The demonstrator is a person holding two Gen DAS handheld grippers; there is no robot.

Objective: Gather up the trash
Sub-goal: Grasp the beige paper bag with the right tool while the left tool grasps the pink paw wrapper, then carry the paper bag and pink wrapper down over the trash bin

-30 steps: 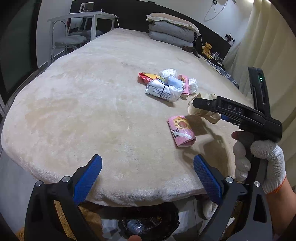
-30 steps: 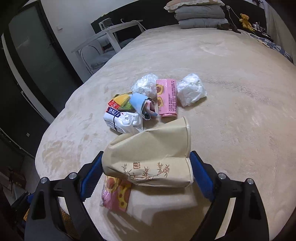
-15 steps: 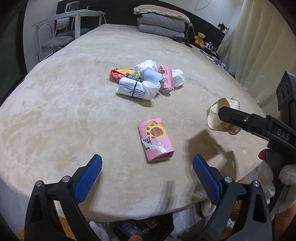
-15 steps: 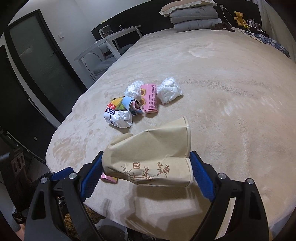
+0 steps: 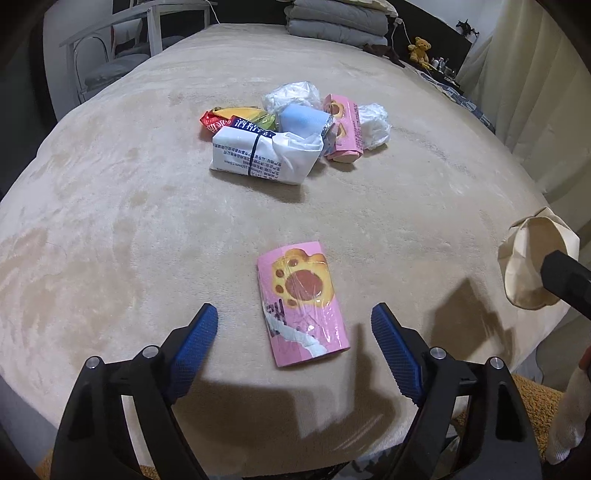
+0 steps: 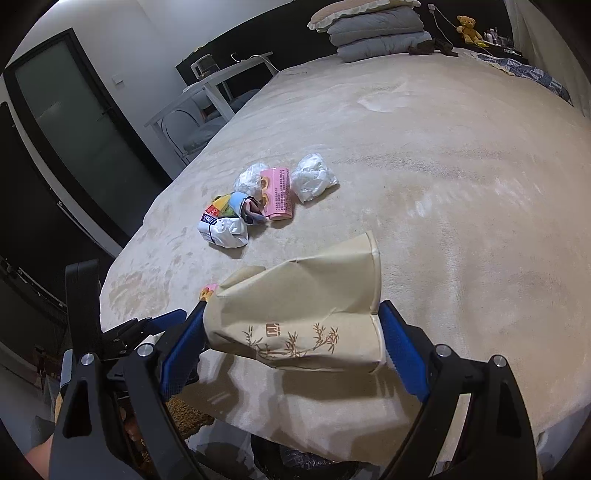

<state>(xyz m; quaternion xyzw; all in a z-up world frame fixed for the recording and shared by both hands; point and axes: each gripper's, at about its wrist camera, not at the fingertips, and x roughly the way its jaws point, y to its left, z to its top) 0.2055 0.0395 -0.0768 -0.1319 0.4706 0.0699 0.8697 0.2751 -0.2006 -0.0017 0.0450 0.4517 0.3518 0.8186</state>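
Observation:
My left gripper (image 5: 293, 343) is open, low over the bed's near edge, with a pink paw-print packet (image 5: 301, 301) lying between and just ahead of its fingers. My right gripper (image 6: 291, 339) is shut on a crushed beige paper cup (image 6: 299, 314) and holds it above the bed's edge; the cup also shows at the right of the left wrist view (image 5: 532, 266). Farther up the bed lies a pile of trash: a white tissue pack (image 5: 262, 155), a red-yellow wrapper (image 5: 236, 116), a blue item (image 5: 303, 120), a second pink packet (image 5: 345, 127) and crumpled white bags (image 6: 312, 177).
The beige blanket (image 5: 110, 206) covers the bed. A dark trash bin (image 6: 295, 458) sits on the floor below the near edge. Pillows (image 6: 373, 26) and a teddy bear (image 6: 469, 26) are at the head, a white table with chair (image 5: 122, 48) at the left, curtains (image 5: 532, 81) at the right.
My left gripper has moved forward over the bed, so the pink paw packet now lies between its fingers. My right gripper has drawn back toward the bed's edge with the cup.

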